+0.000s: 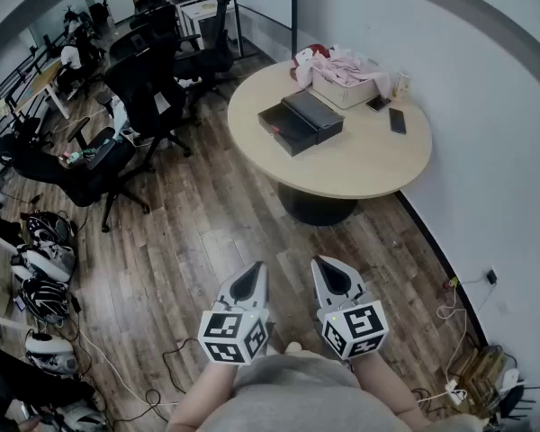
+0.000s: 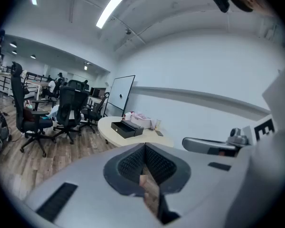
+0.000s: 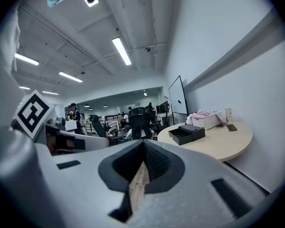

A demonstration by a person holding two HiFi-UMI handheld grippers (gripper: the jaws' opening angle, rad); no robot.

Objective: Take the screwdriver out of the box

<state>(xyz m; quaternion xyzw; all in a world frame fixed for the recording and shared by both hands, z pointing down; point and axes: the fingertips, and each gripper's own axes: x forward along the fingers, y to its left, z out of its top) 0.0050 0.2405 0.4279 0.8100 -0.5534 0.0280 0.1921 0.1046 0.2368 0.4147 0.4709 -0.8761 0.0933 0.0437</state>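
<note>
A black box (image 1: 301, 121) lies on the round wooden table (image 1: 360, 165), with its inner tray pulled out to the left of the sleeve. No screwdriver shows in any view. My left gripper (image 1: 257, 268) and right gripper (image 1: 320, 265) hang side by side close to my body, over the wooden floor and well short of the table. Both are shut and hold nothing. In the left gripper view the jaws (image 2: 145, 146) meet, and the box (image 2: 126, 128) is far ahead. In the right gripper view the gripper (image 3: 143, 144) is shut too, with the box (image 3: 189, 133) ahead to the right.
A white basket (image 1: 346, 86) with pink cloth stands at the table's far side, a phone (image 1: 397, 121) beside it. Black office chairs (image 1: 153, 97) stand left of the table. Helmets (image 1: 45, 261) and cables lie on the floor at left. A white wall (image 1: 504, 151) runs along the right.
</note>
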